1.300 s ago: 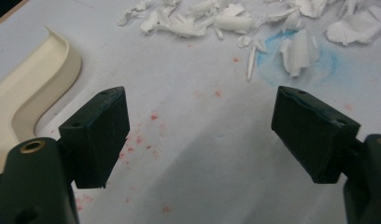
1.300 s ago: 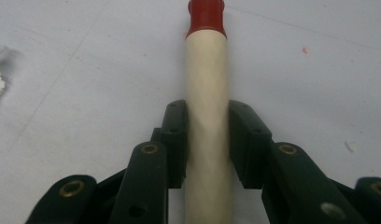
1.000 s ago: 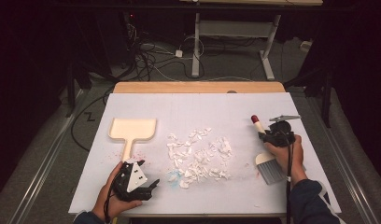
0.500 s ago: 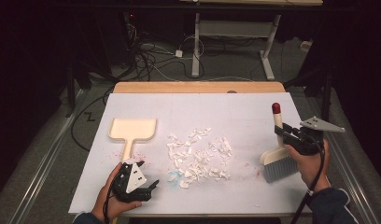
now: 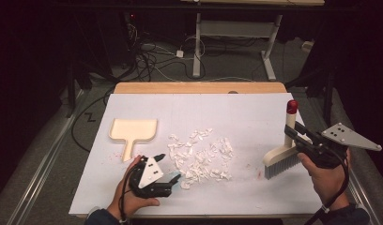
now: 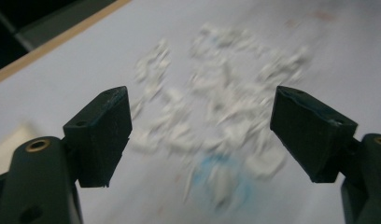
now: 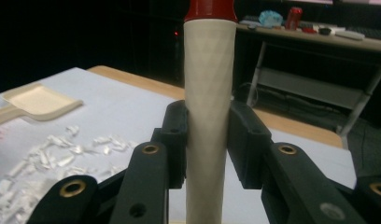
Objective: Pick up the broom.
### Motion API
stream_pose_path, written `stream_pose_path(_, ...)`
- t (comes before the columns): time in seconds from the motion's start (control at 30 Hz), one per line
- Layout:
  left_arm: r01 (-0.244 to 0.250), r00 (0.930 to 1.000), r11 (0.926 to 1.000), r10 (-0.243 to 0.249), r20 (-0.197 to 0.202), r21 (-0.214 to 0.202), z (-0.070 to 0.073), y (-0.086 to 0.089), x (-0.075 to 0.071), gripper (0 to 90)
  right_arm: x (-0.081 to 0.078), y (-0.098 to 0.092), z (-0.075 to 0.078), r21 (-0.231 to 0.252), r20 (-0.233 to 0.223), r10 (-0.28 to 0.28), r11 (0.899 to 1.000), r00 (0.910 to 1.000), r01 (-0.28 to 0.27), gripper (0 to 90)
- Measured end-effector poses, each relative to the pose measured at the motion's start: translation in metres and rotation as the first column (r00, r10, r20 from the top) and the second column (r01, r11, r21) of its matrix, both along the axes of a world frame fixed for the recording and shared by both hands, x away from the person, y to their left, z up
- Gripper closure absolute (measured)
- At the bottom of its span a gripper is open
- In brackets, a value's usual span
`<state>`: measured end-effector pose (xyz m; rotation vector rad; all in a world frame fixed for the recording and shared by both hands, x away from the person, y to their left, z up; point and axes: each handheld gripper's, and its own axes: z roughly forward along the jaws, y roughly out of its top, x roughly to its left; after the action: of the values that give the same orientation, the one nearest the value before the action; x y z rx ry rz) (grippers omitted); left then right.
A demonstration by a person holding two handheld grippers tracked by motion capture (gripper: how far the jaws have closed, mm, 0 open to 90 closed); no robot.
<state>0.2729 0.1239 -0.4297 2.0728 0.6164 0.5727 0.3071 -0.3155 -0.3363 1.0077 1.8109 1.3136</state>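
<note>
High view showed the dustpan (image 5: pixel 133 130) lying flat at the table's left, the left gripper (image 5: pixel 173 180) spread wide beside the paper scraps (image 5: pixel 201 154), and the right gripper (image 5: pixel 297 136) pinching the brush (image 5: pixel 283 159) by its upright handle.

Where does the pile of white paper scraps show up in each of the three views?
High view: paper scraps at table centre, between both grippers.
Left gripper view: blurred, mid-frame between the open jaws.
Right gripper view: lower left, beside the brush handle.
Shared landmark: the cream dustpan, beside the scraps.
</note>
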Motion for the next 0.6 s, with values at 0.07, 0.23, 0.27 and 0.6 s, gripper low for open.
stream_pose_path(0.07, 0.024, 0.9997, 0.9996, -0.024, 0.006, -0.011, 0.005, -0.011, 0.0, 19.7, -0.003, 0.01, 0.004, -0.009, 0.009, 0.019, 1.0, 0.9998, -0.019, 70.9)
stream_pose_path(0.23, 0.164, 0.9864, 0.982, -0.164, 0.017, -0.093, 0.025, -0.072, 0.003, 19.8, -0.007, 0.034, 0.008, -0.044, 0.037, 0.049, 0.998, 0.9981, -0.047, 70.9)
stream_pose_path(0.27, 0.204, 0.979, 0.9732, -0.203, 0.021, -0.106, 0.028, -0.096, 0.005, 20.8, -0.007, 0.044, 0.008, -0.053, 0.03, 0.065, 0.997, 0.9974, -0.064, 70.8)
stream_pose_path(0.6, 0.195, 0.9794, 0.9696, -0.201, -0.023, -0.147, 0.019, -0.159, 0.022, 26.8, -0.007, 0.087, -0.004, -0.055, 0.024, 0.137, 0.989, 0.9903, -0.135, 70.8)
